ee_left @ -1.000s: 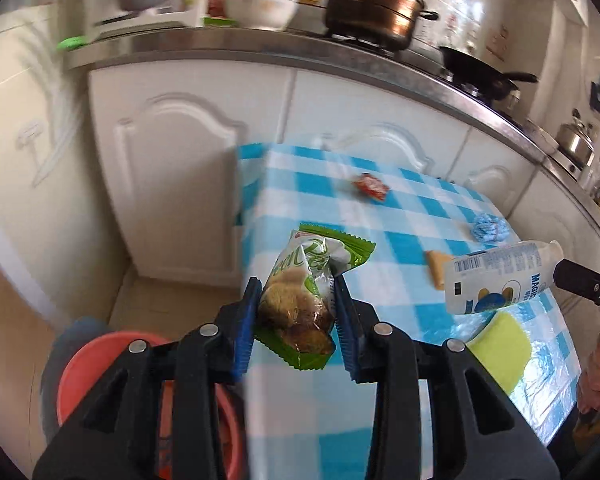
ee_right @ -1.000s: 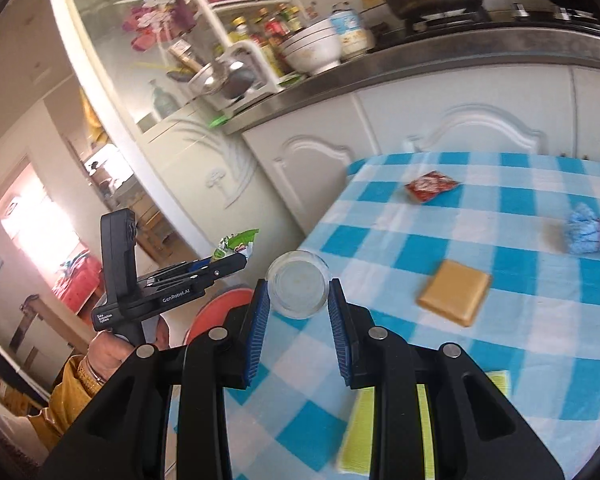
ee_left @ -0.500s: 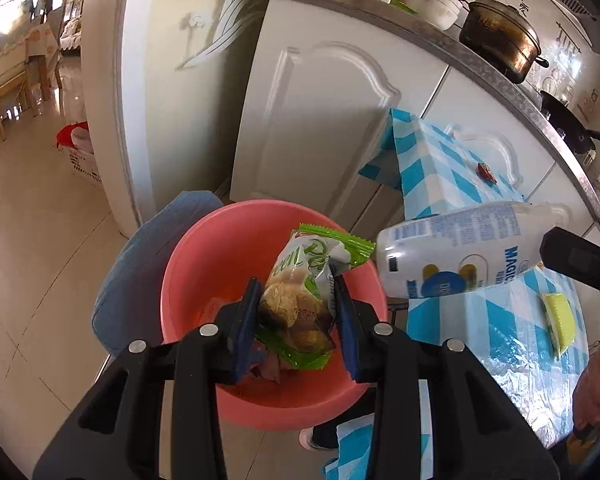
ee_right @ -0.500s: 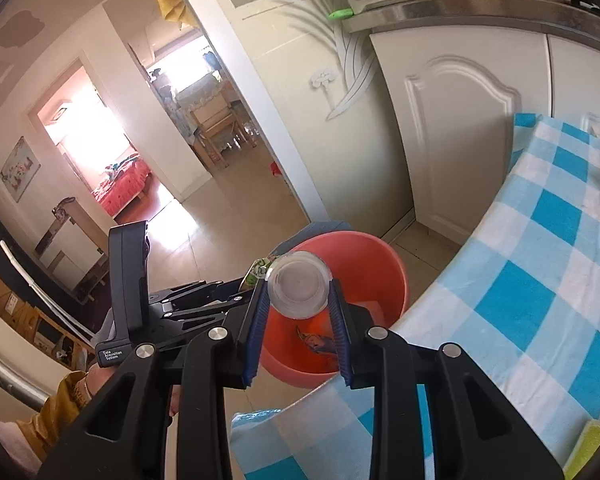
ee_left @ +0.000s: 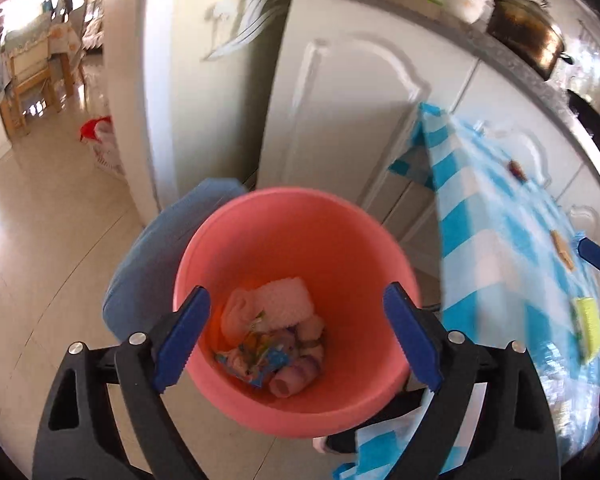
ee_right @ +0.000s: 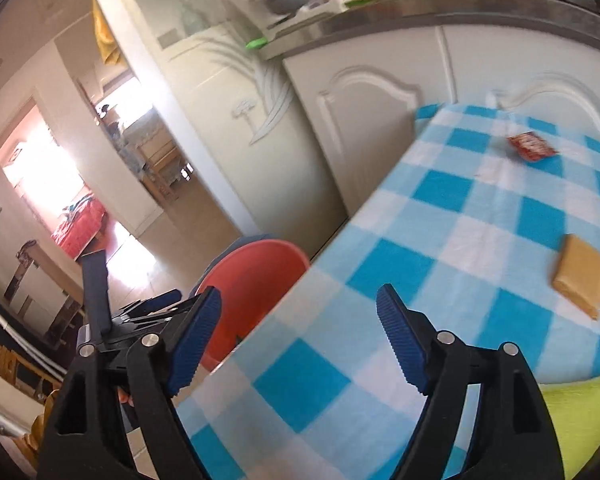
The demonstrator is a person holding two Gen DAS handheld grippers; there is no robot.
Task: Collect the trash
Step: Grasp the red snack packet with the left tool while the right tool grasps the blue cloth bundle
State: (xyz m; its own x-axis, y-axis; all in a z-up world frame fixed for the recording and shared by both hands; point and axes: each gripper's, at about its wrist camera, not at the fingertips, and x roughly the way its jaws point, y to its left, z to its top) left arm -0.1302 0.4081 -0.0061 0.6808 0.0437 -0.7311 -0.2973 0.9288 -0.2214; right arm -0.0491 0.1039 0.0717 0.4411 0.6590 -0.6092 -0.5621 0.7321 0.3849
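My left gripper (ee_left: 298, 340) is open and empty, right above the pink trash bucket (ee_left: 260, 232) on the floor. Wrappers and crumpled trash (ee_left: 272, 336) lie at the bucket's bottom. My right gripper (ee_right: 300, 336) is open and empty over the left edge of the blue-checked table (ee_right: 480, 220). The bucket also shows in the right wrist view (ee_right: 256, 272), below the table edge, with the left gripper beside it. A red wrapper (ee_right: 531, 145) lies at the far side of the table.
A tan sponge (ee_right: 580, 276) and a yellow-green cloth (ee_right: 576, 412) lie on the table. White kitchen cabinets (ee_left: 340, 112) stand behind the bucket. A blue cushion (ee_left: 156, 248) sits beside the bucket. A doorway opens onto tiled floor at the left.
Both grippers have opened. The green snack wrapper has left my left gripper and the white bottle has left my right one. The right gripper has swung back over the table.
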